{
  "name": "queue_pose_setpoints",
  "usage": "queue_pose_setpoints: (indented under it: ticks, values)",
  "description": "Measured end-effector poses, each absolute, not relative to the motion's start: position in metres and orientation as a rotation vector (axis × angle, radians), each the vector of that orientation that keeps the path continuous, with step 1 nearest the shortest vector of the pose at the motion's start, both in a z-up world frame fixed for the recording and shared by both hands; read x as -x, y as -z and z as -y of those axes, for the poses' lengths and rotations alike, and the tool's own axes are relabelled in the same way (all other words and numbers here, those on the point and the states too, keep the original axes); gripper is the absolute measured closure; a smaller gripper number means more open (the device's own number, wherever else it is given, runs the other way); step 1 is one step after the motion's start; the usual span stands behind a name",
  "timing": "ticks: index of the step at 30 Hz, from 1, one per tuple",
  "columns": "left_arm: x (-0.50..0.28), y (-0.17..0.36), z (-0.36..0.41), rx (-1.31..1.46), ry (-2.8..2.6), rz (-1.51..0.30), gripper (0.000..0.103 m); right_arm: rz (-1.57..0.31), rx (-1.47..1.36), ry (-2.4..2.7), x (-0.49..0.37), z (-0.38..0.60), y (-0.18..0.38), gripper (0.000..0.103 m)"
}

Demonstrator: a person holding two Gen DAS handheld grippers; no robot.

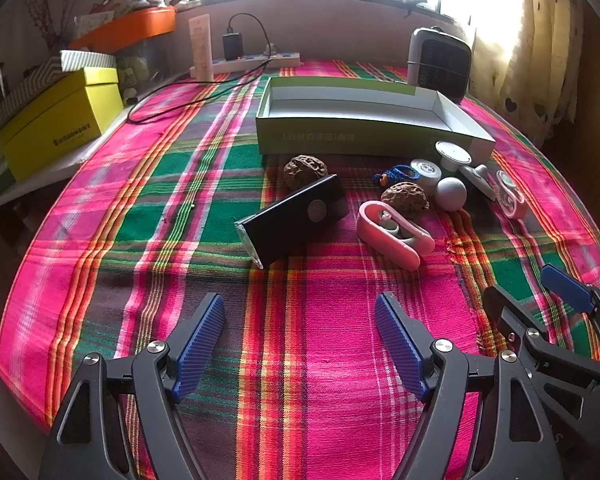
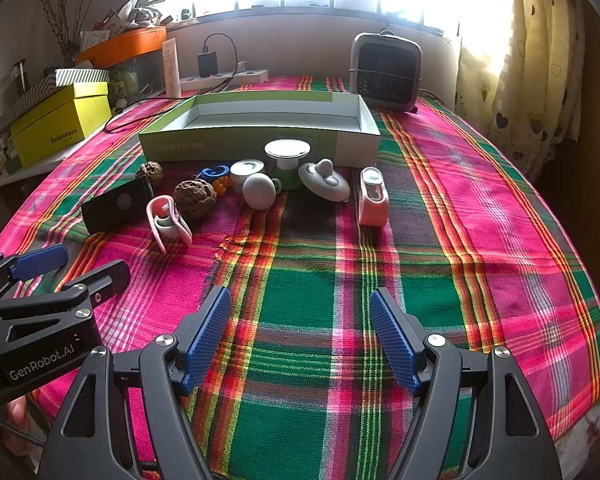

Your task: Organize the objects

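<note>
"GenRobot.AI" stands in white on the left gripper (image 2: 44, 264) body at eight o'clock; the yellow box's (image 2: 60, 128) lettering is unreadable.

Beyond my left fingers (image 1: 202, 344) lies a black rectangular device (image 1: 294, 218), flat and angled, with a pink clip-like case (image 1: 394, 232) on its side just right of it. Two wrinkled brown walnuts (image 1: 404, 197) sit behind them. Farther out from my right fingers (image 2: 208, 340), a grey ball (image 2: 259, 192), white round pieces and another pink case (image 2: 373, 197), upright, cluster before the open, empty green-and-white box (image 2: 260, 142).
</note>
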State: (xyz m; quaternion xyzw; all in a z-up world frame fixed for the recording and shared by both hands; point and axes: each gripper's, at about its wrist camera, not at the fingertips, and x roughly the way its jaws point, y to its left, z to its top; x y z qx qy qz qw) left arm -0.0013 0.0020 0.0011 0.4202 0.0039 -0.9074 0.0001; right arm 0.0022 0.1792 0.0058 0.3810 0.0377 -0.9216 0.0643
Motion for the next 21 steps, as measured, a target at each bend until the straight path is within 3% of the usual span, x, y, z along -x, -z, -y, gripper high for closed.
queue_pose_setpoints:
  ticks: [21]
  values:
    - [0.0055,-0.0036,-0.0049,-1.33,2.856,0.002,0.026,-0.119,-1.148,2.778,-0.0011,-0.1767,-0.0064,0.031]
